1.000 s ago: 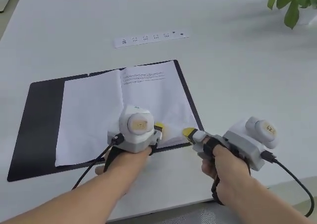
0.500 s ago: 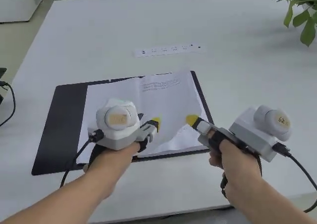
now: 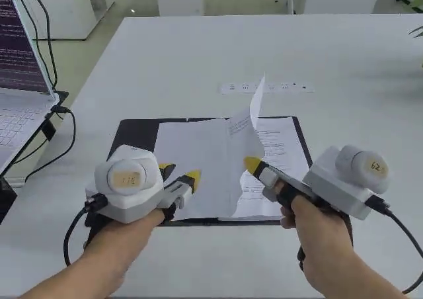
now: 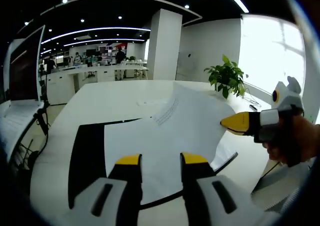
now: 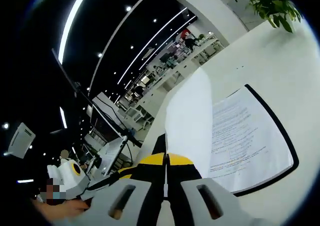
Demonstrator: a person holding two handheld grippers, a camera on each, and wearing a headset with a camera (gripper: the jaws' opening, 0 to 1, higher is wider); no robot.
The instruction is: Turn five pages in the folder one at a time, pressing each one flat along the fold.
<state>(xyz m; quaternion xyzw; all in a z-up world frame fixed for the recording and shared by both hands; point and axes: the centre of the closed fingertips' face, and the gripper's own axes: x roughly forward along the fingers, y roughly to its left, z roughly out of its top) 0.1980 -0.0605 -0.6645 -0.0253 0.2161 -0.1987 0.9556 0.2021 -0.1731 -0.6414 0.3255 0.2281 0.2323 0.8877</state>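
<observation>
left gripper (image 3: 179,173): pale grey blocky housing, black jaw arms, yellow tips | right gripper (image 3: 252,165): same grey housing, yellow tips | left cable (image 3: 67,239), right cable (image 3: 400,236): black, thin, plugged into housing rear | right hand (image 3: 310,223): black strap (image 3: 285,192) across fingers

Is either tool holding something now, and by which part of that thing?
The right tool holds the lifted page by its lower free edge; the left tool is open, holding nothing.

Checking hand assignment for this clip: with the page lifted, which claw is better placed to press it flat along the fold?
Probably the left. The left claw is open and free, hovering over the left side of the folder, while the right claw is shut on the raised page.
</observation>
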